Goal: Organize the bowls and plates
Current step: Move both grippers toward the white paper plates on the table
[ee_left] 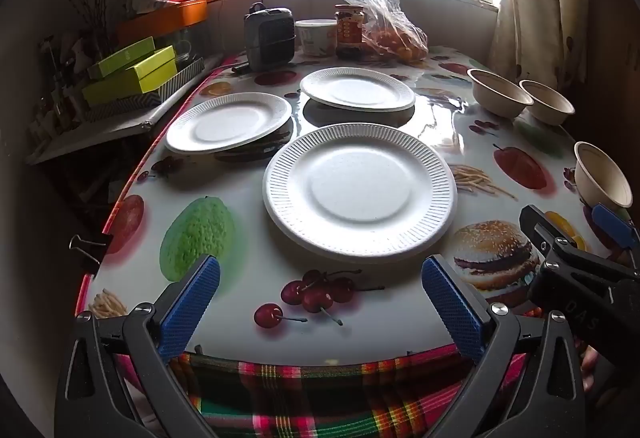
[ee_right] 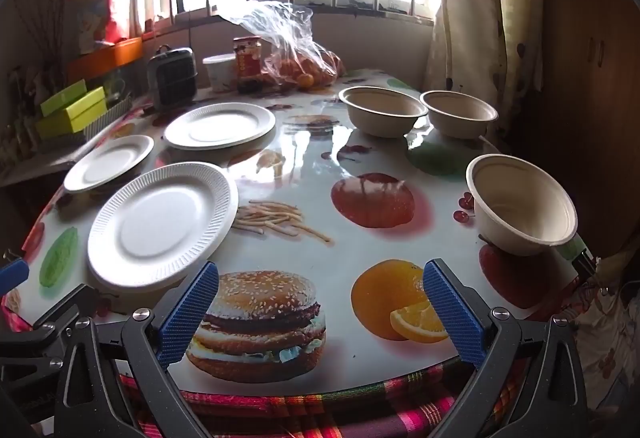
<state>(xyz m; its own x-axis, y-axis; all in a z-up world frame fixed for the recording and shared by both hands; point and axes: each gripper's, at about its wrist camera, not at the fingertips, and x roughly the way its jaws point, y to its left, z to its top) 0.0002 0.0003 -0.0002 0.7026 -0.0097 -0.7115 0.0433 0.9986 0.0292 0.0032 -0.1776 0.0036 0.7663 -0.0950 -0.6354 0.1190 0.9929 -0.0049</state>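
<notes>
Right wrist: 3 plates [ee_right: 162,224], 3 bowls [ee_right: 522,204] (all apart).

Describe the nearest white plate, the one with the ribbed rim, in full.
The nearest plate is a round white disposable one, foam or moulded paper by its look. It has a smooth flat centre and a wide rim of fine radial ridges. It is empty and looks clean. It lies right side up on the glossy food-print tabletop, near the front edge, apart from the two other plates. Neither gripper touches it.
</notes>
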